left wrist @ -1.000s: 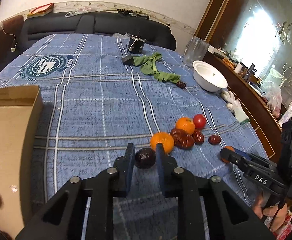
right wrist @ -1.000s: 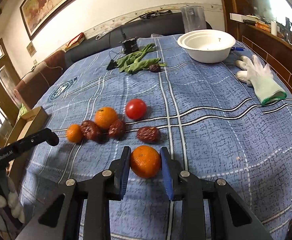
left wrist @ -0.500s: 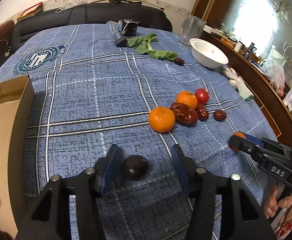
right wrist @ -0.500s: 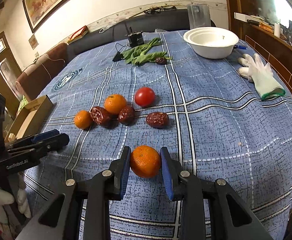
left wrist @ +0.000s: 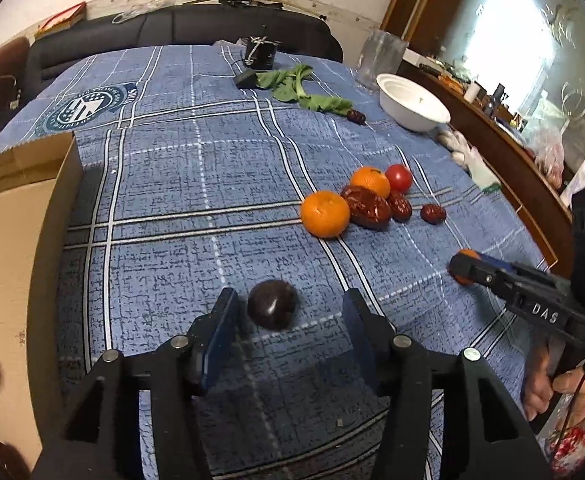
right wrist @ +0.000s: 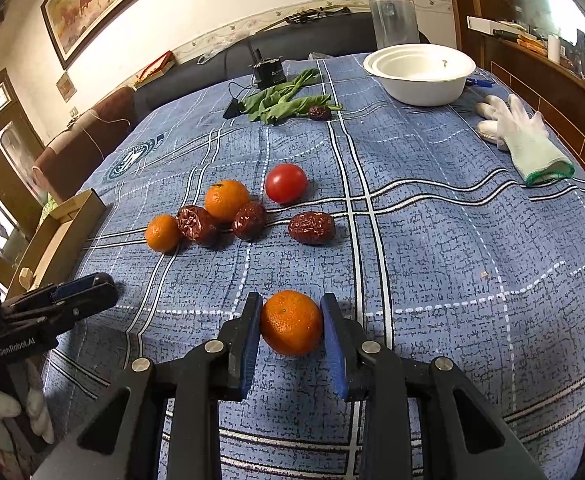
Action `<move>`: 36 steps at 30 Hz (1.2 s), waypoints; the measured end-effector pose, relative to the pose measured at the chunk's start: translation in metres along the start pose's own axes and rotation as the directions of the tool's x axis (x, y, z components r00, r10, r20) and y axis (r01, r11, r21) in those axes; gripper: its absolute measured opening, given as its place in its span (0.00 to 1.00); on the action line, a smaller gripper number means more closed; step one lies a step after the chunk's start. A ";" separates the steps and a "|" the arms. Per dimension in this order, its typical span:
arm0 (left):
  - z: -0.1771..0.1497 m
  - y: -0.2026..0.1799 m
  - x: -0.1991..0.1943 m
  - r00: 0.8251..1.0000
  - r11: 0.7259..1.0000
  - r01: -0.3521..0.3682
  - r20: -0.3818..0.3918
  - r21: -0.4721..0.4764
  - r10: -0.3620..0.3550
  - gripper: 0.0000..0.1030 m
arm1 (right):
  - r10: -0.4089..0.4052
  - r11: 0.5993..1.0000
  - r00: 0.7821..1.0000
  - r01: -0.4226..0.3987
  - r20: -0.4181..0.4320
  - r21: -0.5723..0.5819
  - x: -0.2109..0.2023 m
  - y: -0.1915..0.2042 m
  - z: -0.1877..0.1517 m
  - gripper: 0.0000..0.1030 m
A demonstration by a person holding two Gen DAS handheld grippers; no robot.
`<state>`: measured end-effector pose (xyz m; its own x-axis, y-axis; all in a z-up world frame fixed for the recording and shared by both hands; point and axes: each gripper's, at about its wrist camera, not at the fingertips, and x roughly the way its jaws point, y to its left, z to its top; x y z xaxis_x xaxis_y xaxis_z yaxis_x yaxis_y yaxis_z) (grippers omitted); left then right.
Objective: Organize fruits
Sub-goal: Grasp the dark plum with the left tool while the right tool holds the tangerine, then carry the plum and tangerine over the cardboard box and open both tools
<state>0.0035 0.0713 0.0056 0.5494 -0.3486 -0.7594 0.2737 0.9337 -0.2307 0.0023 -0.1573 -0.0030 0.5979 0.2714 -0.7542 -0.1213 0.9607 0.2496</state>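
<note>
My left gripper [left wrist: 290, 310] is open, its fingers either side of a dark round fruit [left wrist: 271, 309] that lies on the blue checked cloth, nearer the left finger. My right gripper [right wrist: 291, 318] is shut on an orange [right wrist: 291, 322], low over the cloth. It also shows in the left wrist view [left wrist: 462, 266] at the right. A cluster lies mid-table: two oranges [right wrist: 227, 199] [right wrist: 163, 233], a red tomato [right wrist: 285, 183] and three red dates [right wrist: 311, 227]. The left gripper also shows in the right wrist view [right wrist: 104, 286] at the left.
A cardboard box [left wrist: 16, 240] stands at the table's left edge. A white bowl [right wrist: 419, 72], green leaves [right wrist: 284, 98], another date [right wrist: 319, 112], a black device [right wrist: 267, 72], a clear jug [right wrist: 393, 24] and white gloves [right wrist: 524, 136] lie at the far side and right.
My left gripper has opened and let the dark fruit down on the cloth, nearer the front. My right gripper still holds the orange and has shifted little.
</note>
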 end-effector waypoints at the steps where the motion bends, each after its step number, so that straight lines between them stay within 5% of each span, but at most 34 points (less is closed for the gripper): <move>1: -0.001 -0.003 0.000 1.000 1.000 -0.009 0.002 0.012 0.009 0.51 | 0.001 1.000 1.000 -0.001 -0.001 0.000 0.000 0.000 0.000 0.31; 3: -0.002 -0.006 0.001 1.000 0.999 -0.024 0.007 0.024 0.023 0.48 | -0.002 1.000 1.000 0.002 0.000 -0.003 -0.001 0.001 -0.001 0.31; 7: 0.002 -0.002 0.004 1.000 1.000 -0.030 0.011 -0.008 0.030 0.22 | -0.006 1.000 1.000 0.006 0.002 -0.019 -0.003 0.006 -0.002 0.30; 13: 0.000 0.008 -0.008 0.999 0.998 -0.003 0.036 -0.062 0.006 0.21 | 0.002 0.998 1.000 -0.001 0.021 -0.061 -0.016 0.028 -0.001 0.30; 18: -0.003 0.033 -0.057 0.993 0.991 0.002 0.119 -0.136 0.015 0.21 | 0.057 0.990 0.998 -0.052 0.036 -0.128 -0.028 0.066 0.005 0.31; 22: -0.013 0.072 -0.102 0.980 0.975 -0.069 0.167 -0.211 0.106 0.21 | 0.146 0.971 0.989 -0.138 0.025 -0.196 -0.031 0.114 0.012 0.31; 28: -0.041 0.145 -0.139 0.945 0.905 -0.244 0.127 -0.348 0.303 0.21 | 0.291 0.904 0.954 -0.298 -0.069 -0.307 -0.009 0.209 0.012 0.31; 31: -0.052 0.173 -0.144 0.938 0.874 -0.272 0.092 -0.404 0.335 0.21 | 0.320 0.864 0.940 -0.341 -0.118 -0.370 0.008 0.254 0.006 0.32; 36: -0.062 0.190 -0.142 0.940 0.865 -0.273 0.073 -0.420 0.333 0.21 | 0.309 0.811 0.935 -0.356 -0.177 -0.464 0.034 0.306 -0.010 0.32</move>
<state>-0.0711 0.3032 0.0322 0.6652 -0.0232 -0.7463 -0.2451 0.9374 -0.2475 -0.0225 0.1469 0.0418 0.3808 0.5603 -0.7355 -0.6785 0.7098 0.1894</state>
